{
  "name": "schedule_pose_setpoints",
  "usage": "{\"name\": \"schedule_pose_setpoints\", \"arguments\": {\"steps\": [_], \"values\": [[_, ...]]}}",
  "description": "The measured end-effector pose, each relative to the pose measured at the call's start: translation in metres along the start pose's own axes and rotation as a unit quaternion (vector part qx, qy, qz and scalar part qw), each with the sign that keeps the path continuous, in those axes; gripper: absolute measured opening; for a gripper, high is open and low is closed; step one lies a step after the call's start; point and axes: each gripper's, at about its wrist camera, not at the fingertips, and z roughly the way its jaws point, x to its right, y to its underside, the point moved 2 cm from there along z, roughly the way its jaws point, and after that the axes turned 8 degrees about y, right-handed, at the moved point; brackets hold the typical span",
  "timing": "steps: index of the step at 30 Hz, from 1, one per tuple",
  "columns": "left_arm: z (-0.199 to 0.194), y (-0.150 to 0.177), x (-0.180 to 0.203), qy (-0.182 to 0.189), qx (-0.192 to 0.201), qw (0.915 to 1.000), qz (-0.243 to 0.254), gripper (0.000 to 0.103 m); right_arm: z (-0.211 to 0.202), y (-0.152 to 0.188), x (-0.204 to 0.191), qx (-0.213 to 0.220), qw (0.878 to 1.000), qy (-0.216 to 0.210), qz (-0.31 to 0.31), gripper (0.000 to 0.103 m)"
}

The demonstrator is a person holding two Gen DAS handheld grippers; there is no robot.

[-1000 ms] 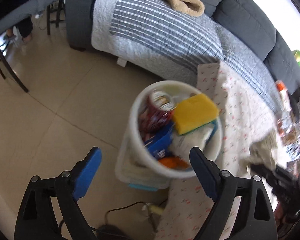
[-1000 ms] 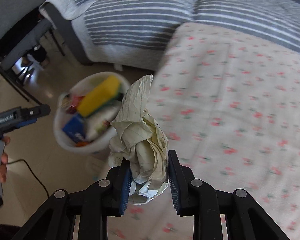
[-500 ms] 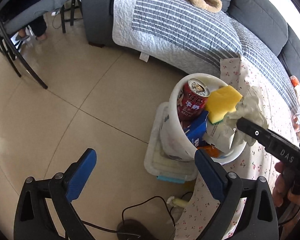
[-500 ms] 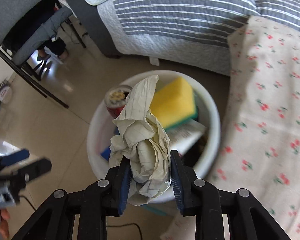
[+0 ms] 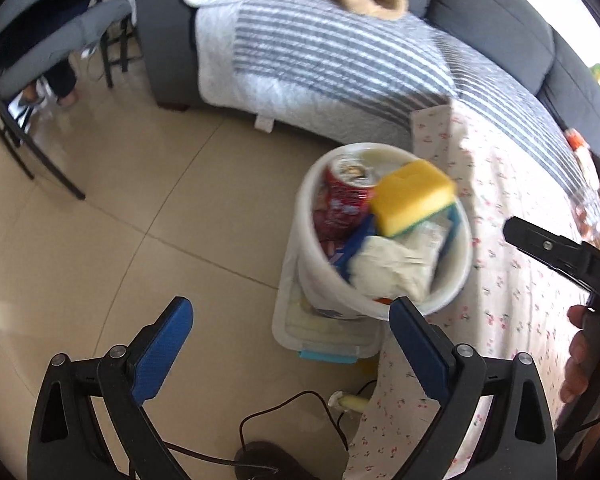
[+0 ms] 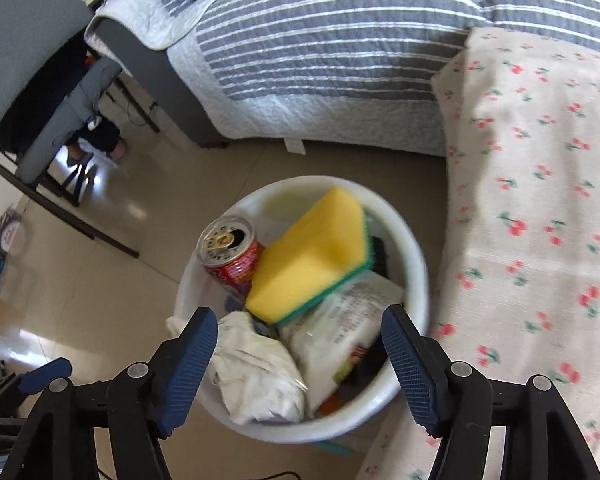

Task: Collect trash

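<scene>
Beige floor tiles carry a white bin beside the cherry-print cloth — inside lie a red can, yellow sponge, wrapper and crumpled paper. Right claw is opening above the paper, gripping nothing; left claw gapes empty.

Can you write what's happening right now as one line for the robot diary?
step: drop paper | right gripper: jaws opening, empty | crumpled paper: in white bin | left gripper: open, empty

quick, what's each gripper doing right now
left gripper: open, holding nothing.
right gripper: jaws opening, nothing between them; crumpled paper lies in the white bin.
</scene>
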Motion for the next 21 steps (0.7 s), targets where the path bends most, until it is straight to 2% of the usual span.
{"name": "schedule_pose_setpoints", "arguments": {"steps": [4,10,15,17,21], "values": [[-0.012,0.01,0.036,0.011,0.01,0.9992,0.036,0.1,-0.032,0.008,0.023,0.008,1.0,0.006,0.011,0.08],[-0.038,0.029,0.093,0.03,0.033,0.9961,0.076,0.1,-0.094,0.027,0.067,0.032,0.997,0.066,0.014,0.088],[-0.058,0.047,0.131,0.044,0.058,0.9932,0.091,0.1,-0.151,0.058,0.103,0.05,0.993,0.108,0.019,0.097],[-0.064,0.056,0.141,0.038,0.07,0.9926,0.092,0.1,-0.17,0.074,0.113,0.053,0.99,0.131,0.011,0.101],[-0.074,0.077,0.163,0.018,0.093,0.9906,0.098,0.1,-0.2,0.105,0.132,0.075,0.98,0.181,0.013,0.102]]}}
